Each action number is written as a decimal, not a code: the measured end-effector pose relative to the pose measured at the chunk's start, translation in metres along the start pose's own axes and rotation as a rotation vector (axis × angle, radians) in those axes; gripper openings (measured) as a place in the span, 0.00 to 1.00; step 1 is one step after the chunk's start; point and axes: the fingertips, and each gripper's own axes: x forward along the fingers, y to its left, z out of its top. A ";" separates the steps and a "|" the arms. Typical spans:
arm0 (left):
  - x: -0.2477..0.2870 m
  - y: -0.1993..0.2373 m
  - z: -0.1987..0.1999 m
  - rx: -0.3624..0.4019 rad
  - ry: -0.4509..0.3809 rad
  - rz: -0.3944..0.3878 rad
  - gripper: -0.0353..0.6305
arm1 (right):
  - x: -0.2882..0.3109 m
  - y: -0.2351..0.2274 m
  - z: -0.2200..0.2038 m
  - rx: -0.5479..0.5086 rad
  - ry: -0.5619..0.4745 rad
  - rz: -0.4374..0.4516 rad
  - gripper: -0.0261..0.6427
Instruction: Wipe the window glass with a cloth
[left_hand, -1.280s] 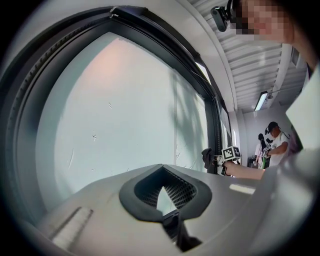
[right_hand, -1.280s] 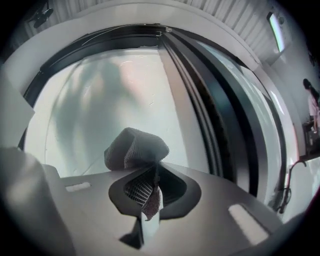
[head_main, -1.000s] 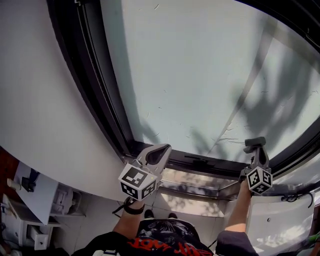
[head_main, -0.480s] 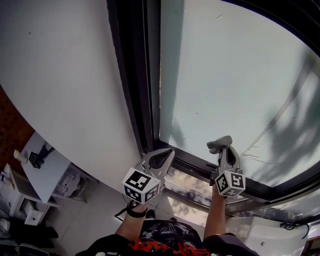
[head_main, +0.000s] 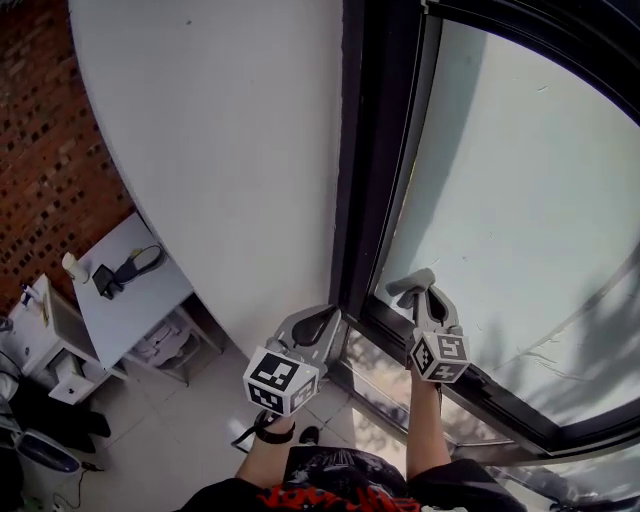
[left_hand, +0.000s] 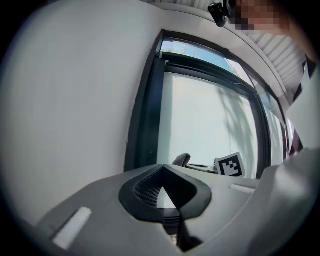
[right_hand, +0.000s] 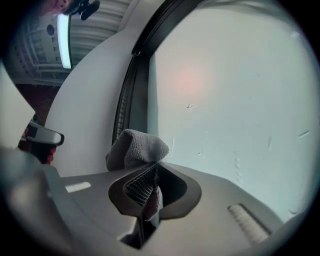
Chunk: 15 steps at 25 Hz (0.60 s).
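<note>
Right gripper (right_hand: 152, 186) is clamped tight on a crumpled grey terry cloth (right_hand: 136, 146), right by the pale frosted window glass (right_hand: 235, 90) near its black frame (head_main: 372, 170); left gripper (left_hand: 167, 192) is closed up, holding nothing

The person wears a black top (head_main: 330, 487) with red print across it and a dark band (head_main: 266, 428) round the left wrist. The left tongs (head_main: 322, 318) and the right tongs (head_main: 428, 298) are smooth, pale grey moulded shells that taper to rounded tips, and their inner faces are lined with dark ribbed pads (left_hand: 149, 189). At the rear of each sits a white cube, the left cube (head_main: 281, 381) and the right cube (head_main: 440, 356), printed with black square markers.
</note>
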 end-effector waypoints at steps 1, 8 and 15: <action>-0.006 0.006 0.001 0.001 0.001 0.019 0.04 | 0.009 0.006 -0.002 -0.010 0.011 0.007 0.06; -0.017 0.018 0.007 0.032 0.003 0.035 0.04 | 0.034 0.028 -0.003 -0.006 0.019 0.030 0.06; 0.026 -0.030 -0.001 0.032 0.033 -0.132 0.04 | -0.031 -0.023 0.011 0.011 -0.052 -0.096 0.06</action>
